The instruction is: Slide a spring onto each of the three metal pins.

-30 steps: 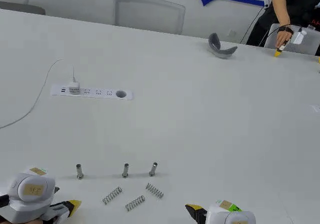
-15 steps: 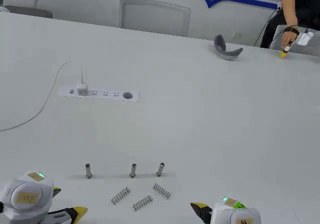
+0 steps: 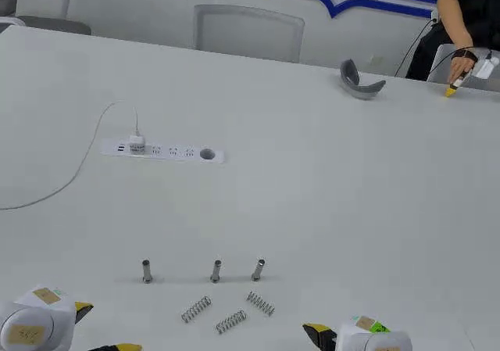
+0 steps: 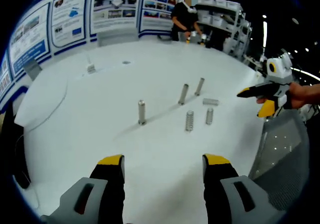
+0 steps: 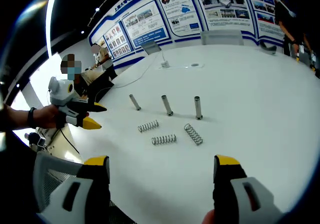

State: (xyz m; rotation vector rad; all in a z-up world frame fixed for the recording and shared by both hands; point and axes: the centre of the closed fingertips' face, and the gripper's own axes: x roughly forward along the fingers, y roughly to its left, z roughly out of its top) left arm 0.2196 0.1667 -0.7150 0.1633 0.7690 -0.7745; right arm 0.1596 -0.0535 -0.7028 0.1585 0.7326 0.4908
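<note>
Three metal pins (image 3: 216, 270) stand in a row on white table (image 3: 351, 210); three wire springs (image 3: 231, 321) lie just nearer. Far left, white power strip (image 3: 164, 152); far right, apparently a grey curved piece (image 3: 361, 81).

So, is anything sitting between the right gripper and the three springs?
Nothing visible. In the right gripper view, bare table lies between the open right gripper and the springs, which lie loose in front of the three upright pins. The left gripper is off to the side, not in the path.
</note>
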